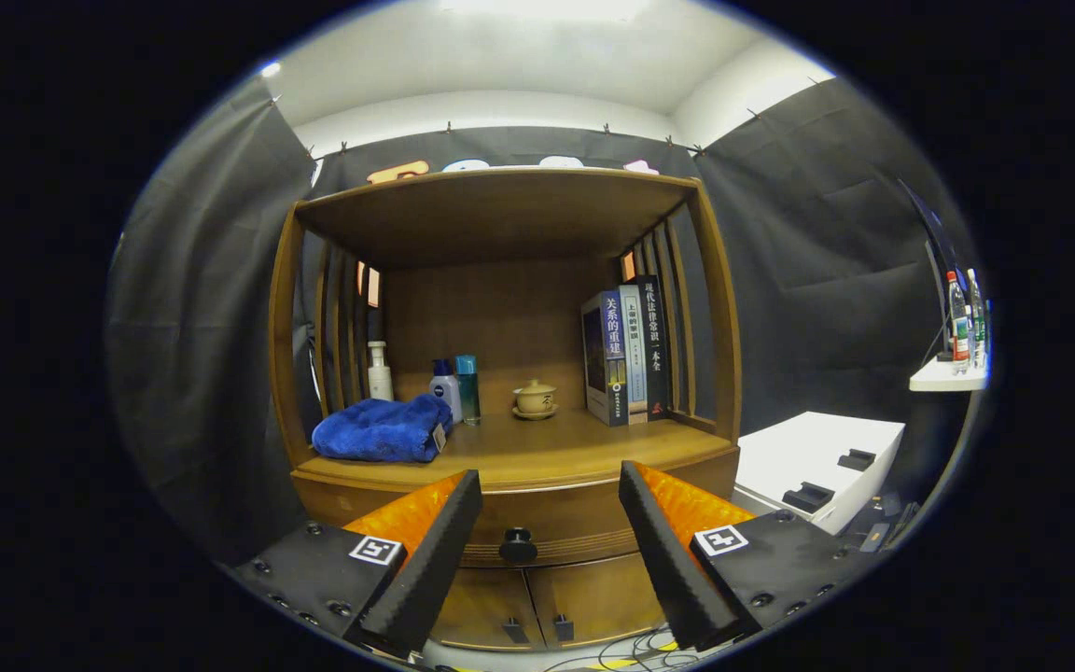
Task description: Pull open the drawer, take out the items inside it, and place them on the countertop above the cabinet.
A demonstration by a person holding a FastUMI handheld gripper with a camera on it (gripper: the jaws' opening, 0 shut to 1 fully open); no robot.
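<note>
My gripper (551, 485) sits nearest to me, its two fingers spread wide with nothing between them, pointed at the front of a wooden cabinet (284, 308). Just ahead, centred in the gap between the fingers, is the drawer (551, 523), a shallow curved band of glossy brown wood directly under the countertop, and it is fully closed. In its middle is a small, round, dark knob (518, 545), the only place I can take hold. I judge the knob hard, smooth and a little slippery, so both fingers need to close squarely on it, and a wooden drawer will likely feel stiff and fairly heavy, wanting a straight, level pull. I cannot see what lies inside. Below the drawer are two cabinet doors (537, 602) with small dark handles. Beyond the drawer is the countertop (537, 446), where the items are to go. On it, from left to right, rest a folded blue towel (381, 429), a few bottles (444, 385), a small lidded teacup (535, 399) on a saucer and a row of upright books (626, 350). Bare wood remains along the front edge.
</note>
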